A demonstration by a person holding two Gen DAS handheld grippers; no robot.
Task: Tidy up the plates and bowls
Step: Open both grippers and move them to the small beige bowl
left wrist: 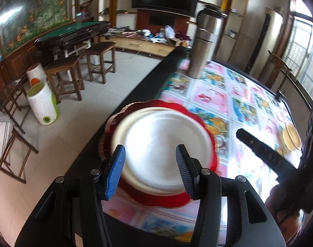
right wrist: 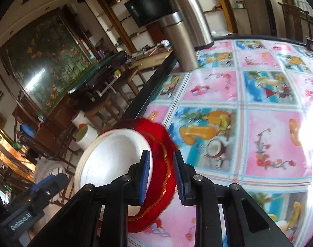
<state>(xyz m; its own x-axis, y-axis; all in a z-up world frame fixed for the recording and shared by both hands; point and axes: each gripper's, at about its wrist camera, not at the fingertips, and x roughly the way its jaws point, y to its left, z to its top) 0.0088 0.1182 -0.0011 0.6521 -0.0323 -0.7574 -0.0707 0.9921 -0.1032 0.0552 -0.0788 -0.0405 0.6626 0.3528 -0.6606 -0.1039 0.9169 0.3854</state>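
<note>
Closest to us, our left tongs (left wrist: pixel 150 154) stand apart over the white plates (left wrist: pixel 156 148), their blue pads clear of the rim, with nothing pinched between them. White plates sit nested on a red scalloped plate (left wrist: pixel 199 115) at the near left edge of the bench (left wrist: pixel 228 94), which wears a glossy cloth of pink and blue picture squares. In the right wrist view our right tongs (right wrist: pixel 161 177) stand narrowly apart, astride the red plate's rim (right wrist: pixel 162 150); we cannot tell whether the pads press it or merely flank it. One blue pad (right wrist: pixel 145 177) lies against the white plates' edge (right wrist: pixel 107 154). A steel flask (left wrist: pixel 203 43) stands upright farther along the bench's left edge. Well apart, at the bench's right side, a yellow plate (left wrist: pixel 292 136) lies beyond the other tongs' black finger (left wrist: pixel 259 146).
</note>
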